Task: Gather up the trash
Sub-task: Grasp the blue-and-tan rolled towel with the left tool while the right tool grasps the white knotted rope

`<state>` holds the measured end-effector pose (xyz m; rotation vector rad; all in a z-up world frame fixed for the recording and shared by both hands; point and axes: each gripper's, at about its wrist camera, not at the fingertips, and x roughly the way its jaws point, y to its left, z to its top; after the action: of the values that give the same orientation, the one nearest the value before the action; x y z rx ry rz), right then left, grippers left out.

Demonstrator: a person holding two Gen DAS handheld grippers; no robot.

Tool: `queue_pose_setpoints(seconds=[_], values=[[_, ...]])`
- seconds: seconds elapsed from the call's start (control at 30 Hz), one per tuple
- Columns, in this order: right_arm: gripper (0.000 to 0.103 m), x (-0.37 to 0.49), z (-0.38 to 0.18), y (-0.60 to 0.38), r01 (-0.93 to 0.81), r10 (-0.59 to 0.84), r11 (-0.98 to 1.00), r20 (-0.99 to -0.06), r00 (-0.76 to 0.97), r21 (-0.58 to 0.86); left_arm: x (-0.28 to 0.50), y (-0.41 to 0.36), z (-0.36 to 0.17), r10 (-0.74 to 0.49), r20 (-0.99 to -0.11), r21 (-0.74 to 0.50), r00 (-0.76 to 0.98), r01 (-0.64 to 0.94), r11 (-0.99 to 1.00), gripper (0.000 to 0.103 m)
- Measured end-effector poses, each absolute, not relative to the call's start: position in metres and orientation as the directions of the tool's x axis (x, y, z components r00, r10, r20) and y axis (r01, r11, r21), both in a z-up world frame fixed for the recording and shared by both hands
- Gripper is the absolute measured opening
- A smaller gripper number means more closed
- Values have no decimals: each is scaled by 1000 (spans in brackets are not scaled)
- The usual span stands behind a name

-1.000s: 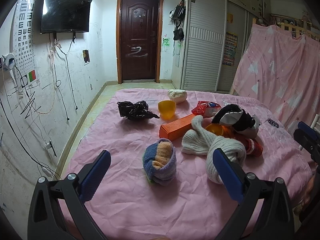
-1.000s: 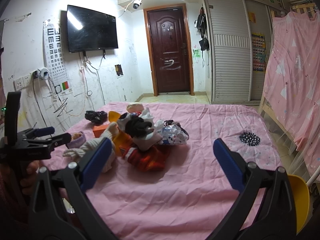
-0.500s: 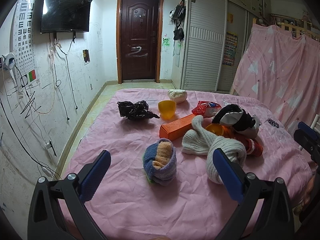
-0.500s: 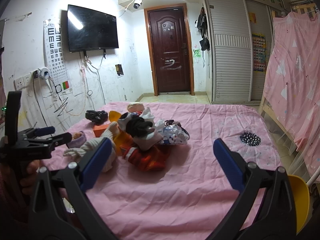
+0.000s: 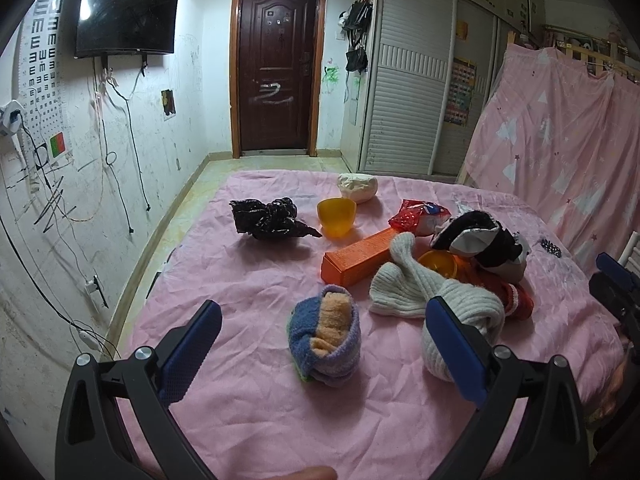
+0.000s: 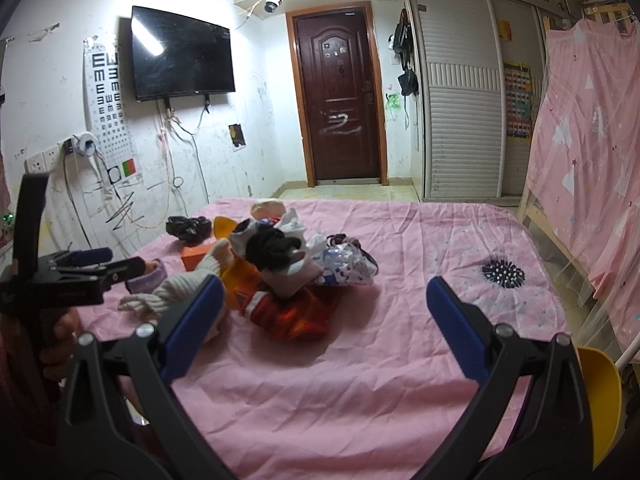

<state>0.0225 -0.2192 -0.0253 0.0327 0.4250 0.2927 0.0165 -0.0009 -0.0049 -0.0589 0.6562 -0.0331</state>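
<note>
Room: pink bed (image 5: 256,408) with trash and clothes mixed.
Left view: left gripper (image 5: 322,346) spread wide, holding nothing; black bag (image 5: 270,219), red wrapper (image 5: 418,216) and orange box (image 5: 360,255) lie far ahead.
Right view: right gripper (image 6: 322,316) spread wide, empty; shiny wrapper (image 6: 346,262) sits by the clothes.
Progress: nothing picked up yet, it seems.

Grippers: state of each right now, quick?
Left gripper: jaws open, holding nothing, above the rolled blue sock.
Right gripper: jaws open, holding nothing, over the pink sheet.
</note>
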Motion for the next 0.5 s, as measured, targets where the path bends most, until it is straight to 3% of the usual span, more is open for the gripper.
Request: queue_pose_setpoints(seconds=[0.23, 0.5], values=[[98, 40, -35, -219, -297, 314, 949, -444, 839, 110, 36, 3, -5, -77, -619, -90, 781, 26, 996, 93], [98, 41, -33, -208, -409, 447, 894, -423, 788, 183, 53, 2, -27, -78, -682, -89, 727, 24, 996, 57]])
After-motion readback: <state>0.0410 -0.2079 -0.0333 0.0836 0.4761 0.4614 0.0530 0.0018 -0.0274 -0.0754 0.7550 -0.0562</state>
